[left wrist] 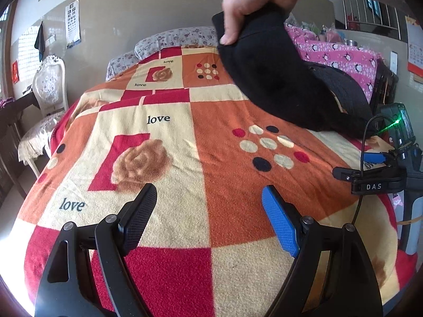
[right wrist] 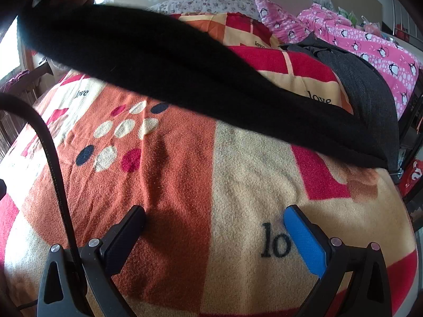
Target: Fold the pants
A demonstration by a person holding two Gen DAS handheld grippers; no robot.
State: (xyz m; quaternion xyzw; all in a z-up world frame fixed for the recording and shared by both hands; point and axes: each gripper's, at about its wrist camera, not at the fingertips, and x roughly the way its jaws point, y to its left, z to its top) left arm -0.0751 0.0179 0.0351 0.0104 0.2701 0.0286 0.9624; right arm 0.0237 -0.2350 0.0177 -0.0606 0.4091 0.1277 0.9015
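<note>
Left wrist view first: the left gripper [left wrist: 208, 211] hangs over the bed with its fingers spread wide, one black pad and one blue pad, nothing between them. Below lies the patchwork blanket [left wrist: 164, 174], orange, cream and red squares with "love" printed here and there. Up top, a bare hand [left wrist: 253, 2] pinches one end of the black pants [left wrist: 275, 79] and lifts it clear of the blanket; the rest of the garment slopes down to the right and touches the bed near the far right edge. Behind the pants sits a grey garment [left wrist: 343, 89], and past that a pink penguin-print quilt [left wrist: 351, 63]. At the right edge, the right gripper [left wrist: 375, 177] shows side-on, a green light on its body; from here I cannot tell how its fingers stand. A white chair [left wrist: 50, 87] stands off to the left of the bed.

Over to the right wrist view: the right gripper [right wrist: 214, 232] is spread open just above the blanket [right wrist: 238, 185], empty. The black pants [right wrist: 169, 63] stretch as a long band across the frame, high at the upper left, coming down onto the bed at the right beside the grey garment [right wrist: 364, 87]. A black cable [right wrist: 53, 142] curves down the left side.
</note>
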